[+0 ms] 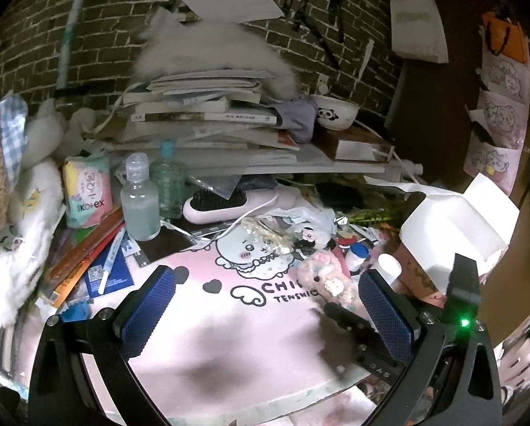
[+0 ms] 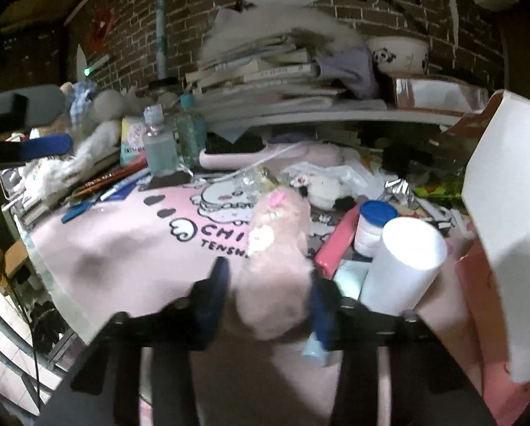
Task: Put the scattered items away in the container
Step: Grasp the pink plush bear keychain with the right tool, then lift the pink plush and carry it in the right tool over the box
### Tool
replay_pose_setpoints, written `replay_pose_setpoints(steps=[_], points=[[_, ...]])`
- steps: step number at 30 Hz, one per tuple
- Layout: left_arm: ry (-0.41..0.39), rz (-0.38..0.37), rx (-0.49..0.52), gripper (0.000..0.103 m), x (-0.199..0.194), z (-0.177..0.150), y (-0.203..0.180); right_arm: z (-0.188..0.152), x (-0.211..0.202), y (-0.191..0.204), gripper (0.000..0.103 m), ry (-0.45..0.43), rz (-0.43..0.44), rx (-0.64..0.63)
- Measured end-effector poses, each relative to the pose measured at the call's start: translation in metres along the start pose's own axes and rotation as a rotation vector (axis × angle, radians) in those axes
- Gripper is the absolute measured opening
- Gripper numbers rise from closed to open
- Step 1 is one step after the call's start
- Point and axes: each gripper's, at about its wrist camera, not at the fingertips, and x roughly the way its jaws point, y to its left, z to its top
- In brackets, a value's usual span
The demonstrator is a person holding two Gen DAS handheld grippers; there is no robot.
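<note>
R gripper [image 2: 270, 294] clamps pink plush [image 2: 275, 245], view blurry; L gripper [image 1: 268, 305] spread wide, empty.

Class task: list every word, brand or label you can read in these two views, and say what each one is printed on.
"Kotex": the tissue-like packet beside the bottles.
"CHI..." over "TENSHI...", both cut off: the pink mat, behind the pink plush in the right gripper.
Book spines and the blue booklet: too small to read.

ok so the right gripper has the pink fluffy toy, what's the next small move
Probably lift it and swing right toward the open box: the right gripper is shut on the plush toy, and the white tube stands in between.
</note>
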Motion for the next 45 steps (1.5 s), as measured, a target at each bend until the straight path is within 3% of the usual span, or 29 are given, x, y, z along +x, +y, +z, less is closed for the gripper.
replay_pose_setpoints(steps=[7, 10, 11, 16, 18, 21, 23, 31, 38, 45], points=[[0.011, -0.014, -0.002, 0.103, 0.002, -0.002, -0.001, -0.011, -0.019, 0.011, 0.028, 0.009, 0.016, -0.038], [0.013, -0.019, -0.004, 0.103, 0.003, -0.002, -0.001, -0.014, -0.025, 0.015, 0.039, -0.007, 0.017, -0.047], [0.014, -0.020, -0.004, 0.103, 0.003, -0.002, -0.001, -0.014, -0.025, 0.017, 0.052, -0.024, 0.010, -0.056], [0.013, -0.014, -0.005, 0.103, 0.003, -0.002, 0.000, -0.006, -0.010, 0.014, 0.055, -0.024, 0.017, -0.047], [0.015, -0.011, -0.008, 0.103, 0.003, -0.002, 0.002, -0.004, 0.001, 0.011, 0.053, 0.008, 0.028, -0.034], [0.020, -0.004, -0.010, 0.103, 0.004, -0.004, 0.004, -0.002, 0.004, 0.011, 0.032, 0.003, 0.009, -0.056], [0.024, -0.008, -0.014, 0.103, 0.005, -0.006, 0.005, -0.002, 0.005, 0.011, 0.028, 0.009, 0.010, -0.063], [0.031, -0.009, -0.024, 0.103, 0.004, -0.008, 0.005, 0.011, -0.009, 0.022, 0.027, -0.025, -0.016, -0.135], [0.045, 0.036, -0.029, 0.103, 0.003, -0.010, 0.007, 0.051, -0.038, 0.025, 0.027, -0.083, 0.009, -0.165], [0.053, 0.026, -0.023, 0.103, 0.007, -0.011, 0.001, 0.089, -0.076, 0.014, 0.027, -0.139, -0.031, -0.177]])
